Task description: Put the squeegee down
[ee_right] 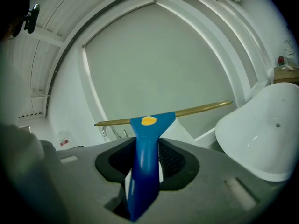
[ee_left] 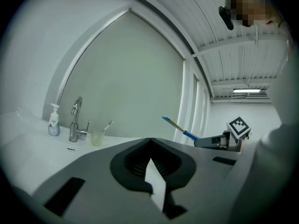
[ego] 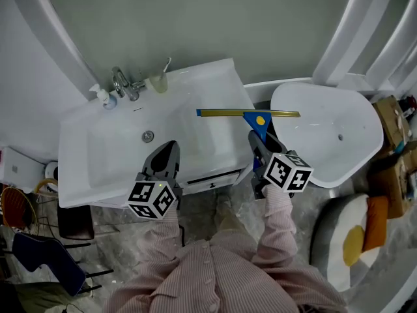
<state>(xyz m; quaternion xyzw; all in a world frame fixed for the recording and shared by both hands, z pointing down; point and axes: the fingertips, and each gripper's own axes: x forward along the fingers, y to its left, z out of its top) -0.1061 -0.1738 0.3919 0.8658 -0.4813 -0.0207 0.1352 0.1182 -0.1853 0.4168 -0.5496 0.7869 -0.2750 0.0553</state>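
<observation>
From the head view, the right tool grips the blue handle of the squeegee. Its brass-coloured blade is held crosswise in the air, reaching from above the right end of the white counter to above the rim of the bathtub. The left tool hangs over the front of the sink, jaws together with nothing in them. At the back of the counter stand a soap bottle, a faucet and a cup holding a toothbrush.

In the left gripper view the jaws meet at the tips; the toothbrush leans in the cup beside the faucet.

In the right gripper view the jaws clamp the squeegee by its handle, with the bathtub to the right.
</observation>
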